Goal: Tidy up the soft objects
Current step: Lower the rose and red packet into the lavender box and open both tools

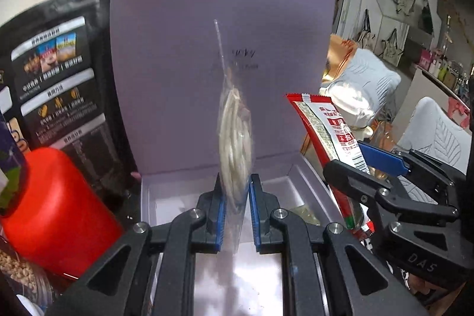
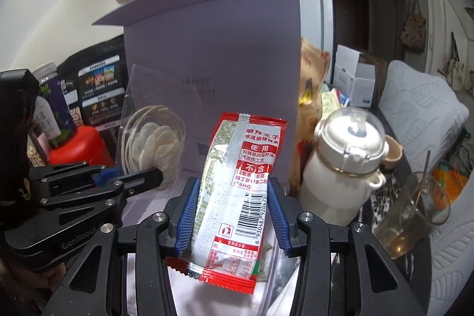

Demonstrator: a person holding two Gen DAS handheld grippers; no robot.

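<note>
My left gripper (image 1: 236, 209) is shut on a clear plastic bag of white cotton pads (image 1: 235, 138), held upright and edge-on above the open lilac box (image 1: 177, 79). The bag also shows in the right wrist view (image 2: 154, 144), with the left gripper (image 2: 142, 176) holding it. My right gripper (image 2: 234, 215) is shut on a red and white snack packet (image 2: 237, 185), held upright before the box lid (image 2: 213, 49). In the left wrist view the packet (image 1: 326, 132) and right gripper (image 1: 364, 162) are just right of the box.
A red canister (image 1: 56, 209) and black printed pouch (image 1: 56, 85) stand left of the box. A white lidded bottle (image 2: 343, 162), a glass mug with spoon (image 2: 411, 212) and an orange bag (image 2: 311, 96) crowd the right. A cushioned sofa (image 2: 429, 120) lies beyond.
</note>
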